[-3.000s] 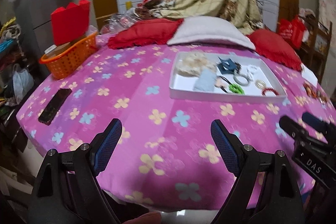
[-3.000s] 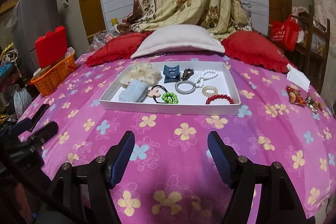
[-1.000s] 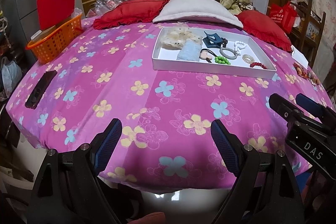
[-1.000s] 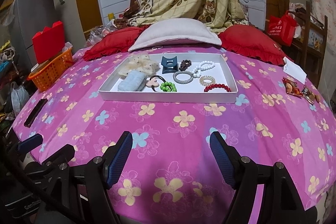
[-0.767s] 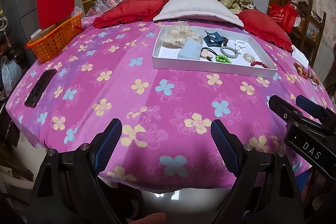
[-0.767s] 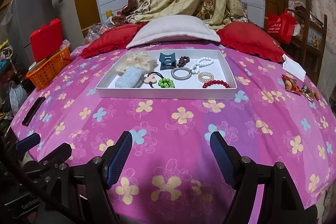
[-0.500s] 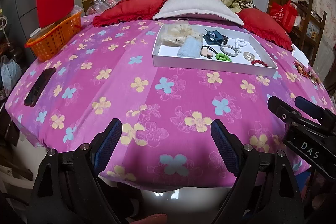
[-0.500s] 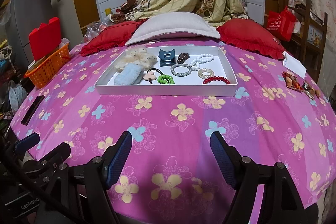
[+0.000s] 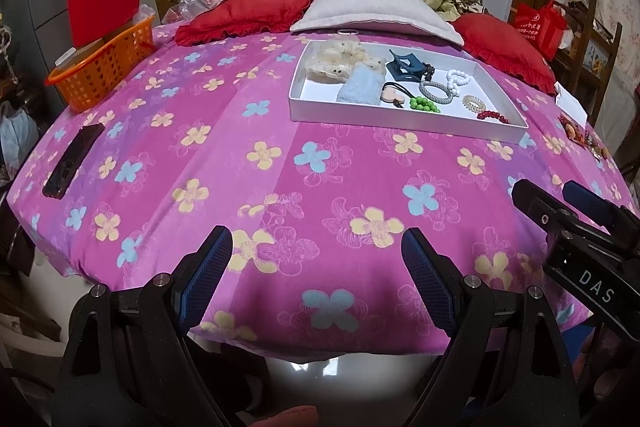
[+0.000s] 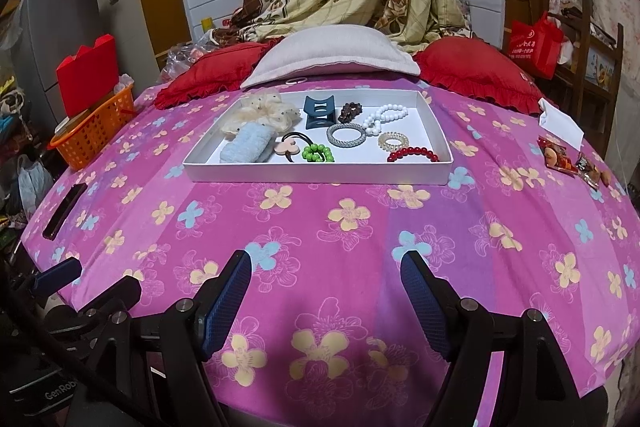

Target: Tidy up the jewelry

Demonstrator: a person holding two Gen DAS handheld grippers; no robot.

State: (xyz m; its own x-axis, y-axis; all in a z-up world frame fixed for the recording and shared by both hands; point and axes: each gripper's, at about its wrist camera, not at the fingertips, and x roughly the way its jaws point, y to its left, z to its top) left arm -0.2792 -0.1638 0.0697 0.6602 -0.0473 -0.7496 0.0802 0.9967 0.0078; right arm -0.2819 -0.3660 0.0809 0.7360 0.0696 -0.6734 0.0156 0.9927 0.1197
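Note:
A white tray (image 10: 316, 173) (image 9: 400, 121) sits mid-table on the pink flowered cloth. In it lie a cream scrunchie (image 10: 262, 115), a pale blue scrunchie (image 10: 248, 146), a dark blue hair claw (image 10: 319, 111), a green bead tie (image 10: 318, 153), a grey bangle (image 10: 346, 135), a white bead bracelet (image 10: 384, 117), a clear coil tie (image 10: 394, 140) and a red bead bracelet (image 10: 412, 153). My left gripper (image 9: 316, 267) and my right gripper (image 10: 324, 287) both hang open over the near table edge, well short of the tray, nothing between their fingers.
An orange basket (image 10: 94, 129) with a red box (image 10: 86, 79) stands at the left edge. A black phone (image 10: 64, 211) lies near it. Red and grey cushions (image 10: 332, 57) line the back. Snack packets (image 10: 568, 157) and white paper (image 10: 560, 125) lie at the right.
Both views drew back from the tray and tipped down between three seconds and one second ago. Over the last second nothing has visibly moved; both grippers stay open.

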